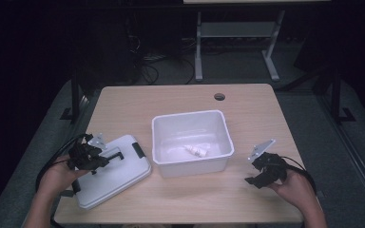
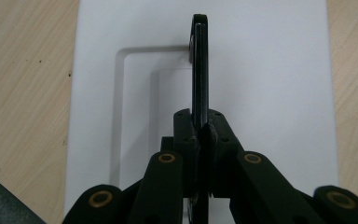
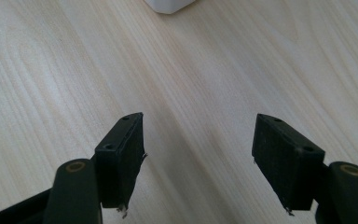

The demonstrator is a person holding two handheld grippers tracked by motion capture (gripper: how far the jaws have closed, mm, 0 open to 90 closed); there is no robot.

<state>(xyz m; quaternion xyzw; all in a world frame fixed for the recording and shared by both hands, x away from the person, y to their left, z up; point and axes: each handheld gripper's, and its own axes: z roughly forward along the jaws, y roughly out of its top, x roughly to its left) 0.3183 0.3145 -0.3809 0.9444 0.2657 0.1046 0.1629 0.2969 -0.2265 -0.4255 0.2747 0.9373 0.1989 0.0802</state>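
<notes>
Black jaws of the left gripper point(image 2: 200, 135) are pressing shut on the lid's black handle point(image 2: 199, 65), which is standing on edge and running straight away from them along the lid's length. That white lid point(image 1: 119, 173) is lying flat on the table point(image 1: 185, 199), just left of the white bin point(image 1: 192, 142) — its long axis angled toward the bin. Inside the bin is lying one small white bottle point(image 1: 196, 151). Right gripper point(image 3: 198, 154) is hovering over bare wood — jaws parted, holding nothing.
</notes>
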